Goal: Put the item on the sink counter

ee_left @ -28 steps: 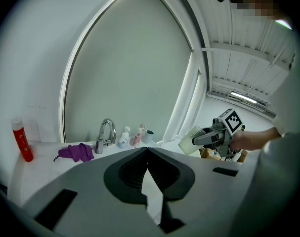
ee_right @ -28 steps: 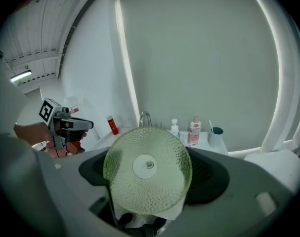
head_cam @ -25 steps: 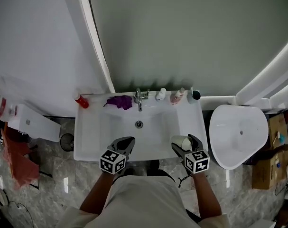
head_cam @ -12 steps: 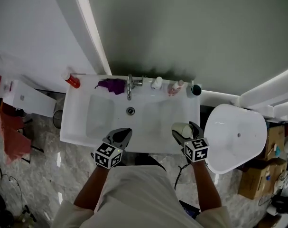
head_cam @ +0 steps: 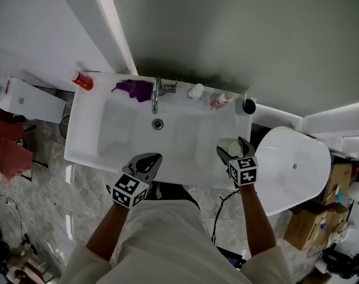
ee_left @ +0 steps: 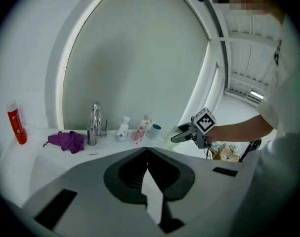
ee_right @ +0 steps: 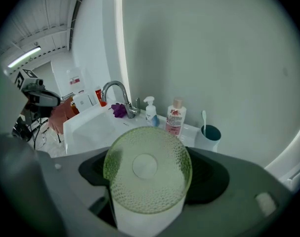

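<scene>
now right tool (head_cam: 232, 148) grips pale green cup (ee_right: 147, 169) over sink counter (head_cam: 188, 155).

Beige shirt (head_cam: 167, 235); 2 grey hand-held grippers (head_cam: 148, 160) (head_cam: 232, 147) with marker cubes (head_cam: 127, 190) (head_cam: 243, 170).

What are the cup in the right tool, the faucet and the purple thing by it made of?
The cup looks like translucent pale-green plastic: dimpled base, light passes through. The faucet: polished chrome-look metal, bright reflections. The purple thing: soft cloth, crumpled matte folds.
</scene>
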A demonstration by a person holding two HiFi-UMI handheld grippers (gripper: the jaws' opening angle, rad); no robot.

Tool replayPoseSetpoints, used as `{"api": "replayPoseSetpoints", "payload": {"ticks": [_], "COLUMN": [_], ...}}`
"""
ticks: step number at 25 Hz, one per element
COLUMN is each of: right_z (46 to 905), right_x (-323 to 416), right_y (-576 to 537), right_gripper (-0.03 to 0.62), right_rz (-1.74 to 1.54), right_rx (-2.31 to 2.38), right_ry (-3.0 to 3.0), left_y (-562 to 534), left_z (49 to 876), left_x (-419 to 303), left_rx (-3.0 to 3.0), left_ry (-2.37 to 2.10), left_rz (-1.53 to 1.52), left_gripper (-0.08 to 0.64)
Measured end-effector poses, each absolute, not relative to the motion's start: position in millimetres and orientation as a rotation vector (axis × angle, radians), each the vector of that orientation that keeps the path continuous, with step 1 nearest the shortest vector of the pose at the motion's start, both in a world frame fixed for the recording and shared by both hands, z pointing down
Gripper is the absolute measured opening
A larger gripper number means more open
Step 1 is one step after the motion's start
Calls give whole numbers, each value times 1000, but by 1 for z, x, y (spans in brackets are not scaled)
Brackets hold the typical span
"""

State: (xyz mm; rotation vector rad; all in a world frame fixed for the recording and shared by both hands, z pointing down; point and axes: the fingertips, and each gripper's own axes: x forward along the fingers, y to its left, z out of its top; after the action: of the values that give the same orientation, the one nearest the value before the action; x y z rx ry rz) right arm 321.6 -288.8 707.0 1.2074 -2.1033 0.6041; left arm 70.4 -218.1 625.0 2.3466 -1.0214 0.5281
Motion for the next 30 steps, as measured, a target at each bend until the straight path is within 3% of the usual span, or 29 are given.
{"api": "replayPoseSetpoints", "payload": {"ticks": [30], "right_z": [848], "right_x": [372], "right_y": [-401], "right_gripper": [419], "right_rz": [556], "right_rx": [1172], "right_ry": [-1814], "left_y": [-282], "left_z": [683], "left_x": [118], "left_rx": [2287], "left_ry": [-949], "left_rz": [525], "left_gripper": [8]}}
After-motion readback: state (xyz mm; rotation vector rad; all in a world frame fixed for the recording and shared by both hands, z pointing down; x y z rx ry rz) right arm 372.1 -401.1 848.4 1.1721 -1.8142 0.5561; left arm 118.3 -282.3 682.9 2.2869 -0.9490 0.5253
